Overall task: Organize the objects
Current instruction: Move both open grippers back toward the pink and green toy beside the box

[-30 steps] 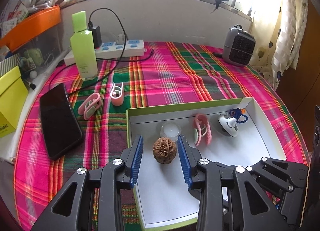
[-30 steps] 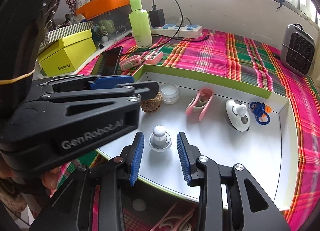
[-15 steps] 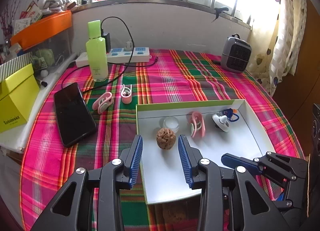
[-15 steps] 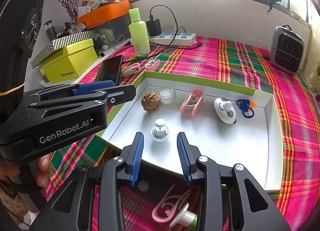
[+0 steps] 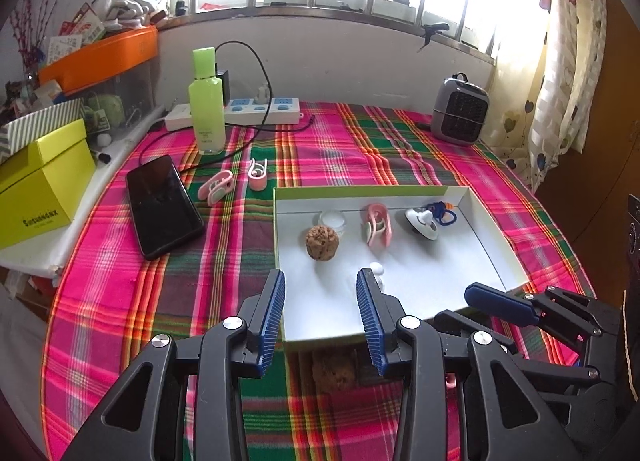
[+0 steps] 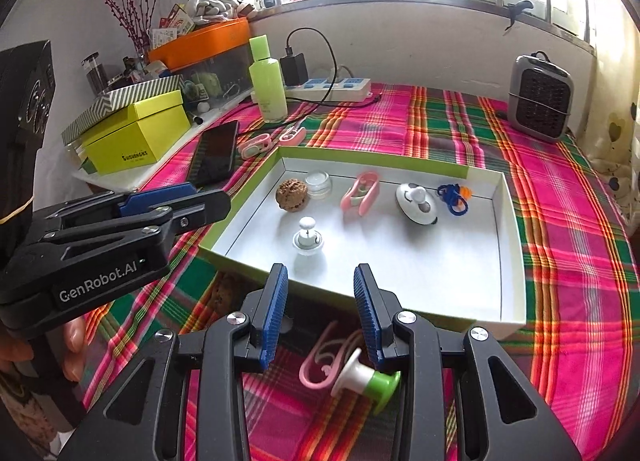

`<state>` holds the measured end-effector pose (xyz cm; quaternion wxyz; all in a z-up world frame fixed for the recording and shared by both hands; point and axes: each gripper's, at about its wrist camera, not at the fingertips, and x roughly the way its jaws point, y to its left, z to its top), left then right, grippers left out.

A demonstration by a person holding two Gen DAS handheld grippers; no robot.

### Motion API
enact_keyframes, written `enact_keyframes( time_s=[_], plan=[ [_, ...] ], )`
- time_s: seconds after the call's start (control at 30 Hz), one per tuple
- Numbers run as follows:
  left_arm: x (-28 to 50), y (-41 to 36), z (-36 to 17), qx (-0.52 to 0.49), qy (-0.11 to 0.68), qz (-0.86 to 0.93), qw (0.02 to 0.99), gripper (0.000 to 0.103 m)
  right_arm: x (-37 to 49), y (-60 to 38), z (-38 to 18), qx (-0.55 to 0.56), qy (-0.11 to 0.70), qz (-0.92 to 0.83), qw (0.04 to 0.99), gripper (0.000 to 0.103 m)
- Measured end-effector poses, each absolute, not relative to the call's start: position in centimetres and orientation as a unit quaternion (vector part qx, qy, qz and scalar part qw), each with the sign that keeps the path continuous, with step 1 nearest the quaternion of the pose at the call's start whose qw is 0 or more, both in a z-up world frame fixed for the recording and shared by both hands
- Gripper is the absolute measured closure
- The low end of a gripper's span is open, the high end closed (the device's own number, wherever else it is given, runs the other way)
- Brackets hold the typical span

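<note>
**Both grippers hang empty over the near edge of the tray**

The left gripper [image 5: 320,313] hangs above the near rim of the shallow white tray [image 5: 496,257]; its blue fingers [image 5: 273,313] have just been opening and now stand apart with nothing between them. The right gripper [image 6: 320,313] hovers just beside it over the same rim, its fingers [image 6: 275,313] likewise apart and clamped on nothing.

The tray rests on the plaid-covered counter [image 5: 340,149]. Inside it, along the far wall, lie a brown walnut [image 6: 292,195], a small clear jar [image 6: 319,183] just beside it, a pink clip [image 6: 360,193], a white round piece [image 6: 416,205] and a blue-and-orange trinket [image 6: 454,197]. Nearer the front stands a small white knob [image 6: 307,239], apart from the rest.

Outside the tray, close under the right gripper, a pink clip with a white-and-green spool [image 6: 352,371] lies on the cloth. A second brown nut [image 5: 334,369] sits on the cloth just below the tray's near edge. Two more pink clips [image 5: 236,183] lie beyond the tray's left corner, near a black phone [image 5: 162,205] and a green bottle [image 5: 206,101].
</note>
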<state>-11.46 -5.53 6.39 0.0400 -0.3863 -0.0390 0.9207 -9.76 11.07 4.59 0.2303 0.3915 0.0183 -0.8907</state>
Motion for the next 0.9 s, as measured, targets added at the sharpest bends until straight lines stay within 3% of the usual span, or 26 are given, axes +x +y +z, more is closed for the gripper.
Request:
enact_keyframes(
  time_s=[0.9],
  plan=[
    [-7.6, -5.4, 4.4, -0.39, -0.038, 0.919, 0.038, 0.066, -6.6, 14.9, 3.7, 0.388, -0.014, -0.903, 0.184, 0.067]
  ],
)
